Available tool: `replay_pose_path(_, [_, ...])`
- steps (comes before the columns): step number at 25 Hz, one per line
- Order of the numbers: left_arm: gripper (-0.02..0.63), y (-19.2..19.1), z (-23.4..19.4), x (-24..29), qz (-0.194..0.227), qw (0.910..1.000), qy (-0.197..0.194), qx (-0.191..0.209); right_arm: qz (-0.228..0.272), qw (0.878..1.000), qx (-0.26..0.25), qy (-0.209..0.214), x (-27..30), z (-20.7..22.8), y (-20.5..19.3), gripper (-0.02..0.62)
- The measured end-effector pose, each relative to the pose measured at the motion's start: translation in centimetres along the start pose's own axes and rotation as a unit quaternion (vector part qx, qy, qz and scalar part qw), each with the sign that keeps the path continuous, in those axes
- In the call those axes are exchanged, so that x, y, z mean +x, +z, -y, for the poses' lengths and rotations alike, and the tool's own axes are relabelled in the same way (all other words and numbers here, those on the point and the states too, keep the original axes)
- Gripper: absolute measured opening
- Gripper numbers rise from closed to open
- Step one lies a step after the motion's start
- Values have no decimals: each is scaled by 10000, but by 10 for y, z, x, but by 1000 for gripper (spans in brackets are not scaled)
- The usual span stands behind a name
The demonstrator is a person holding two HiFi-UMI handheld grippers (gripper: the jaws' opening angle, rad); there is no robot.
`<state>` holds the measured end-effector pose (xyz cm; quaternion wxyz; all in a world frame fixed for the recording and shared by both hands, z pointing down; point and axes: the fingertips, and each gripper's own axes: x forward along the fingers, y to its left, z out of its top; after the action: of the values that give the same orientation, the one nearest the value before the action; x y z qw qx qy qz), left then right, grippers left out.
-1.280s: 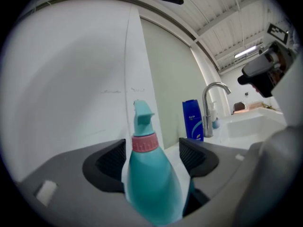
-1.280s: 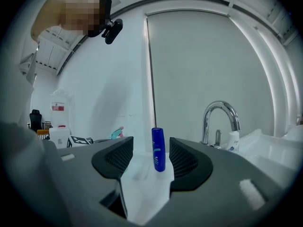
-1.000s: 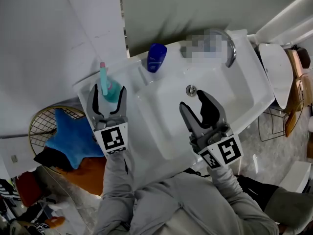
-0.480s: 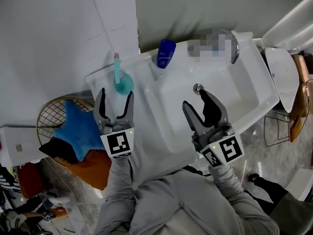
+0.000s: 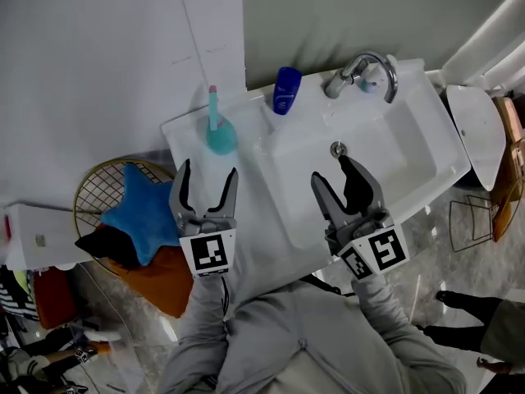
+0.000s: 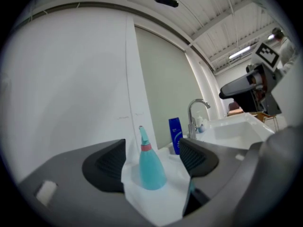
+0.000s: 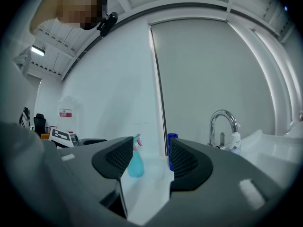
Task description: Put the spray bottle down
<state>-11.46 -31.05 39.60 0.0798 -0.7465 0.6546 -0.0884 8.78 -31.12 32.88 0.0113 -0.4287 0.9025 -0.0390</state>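
Note:
A teal spray bottle [image 5: 220, 132] with a pink nozzle stands upright on the white sink's left ledge [image 5: 190, 138]. My left gripper [image 5: 206, 180] hovers open a short way in front of it, jaws spread and empty. Through the left gripper view the spray bottle [image 6: 150, 165] shows between the jaws but beyond them, free of both pads. My right gripper [image 5: 343, 176] hangs open over the basin near the drain [image 5: 336, 148]. In the right gripper view the spray bottle [image 7: 135, 162] stands far ahead beside a blue bottle [image 7: 171, 150].
A blue bottle [image 5: 287, 89] stands at the back of the sink beside the chrome tap [image 5: 359, 71]. A wire basket [image 5: 105, 189] with a blue star cushion [image 5: 137, 213] sits on the floor at left. A white wall rises behind the ledge.
My left gripper has drawn back from the spray bottle, which stays standing on the ledge. The right gripper has hardly shifted over the basin.

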Motion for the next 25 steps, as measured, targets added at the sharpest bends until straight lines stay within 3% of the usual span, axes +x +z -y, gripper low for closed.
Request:
replay_pose_path(8, [382,22,4,-40,-73,9999,-39,-80,68,10000,17,-56,-18,-16,2,238])
replay_pose_path(25, [382,38,-14,-117,-111,9994,302,-94,175,9998,5,13,-42,-51,7,238])
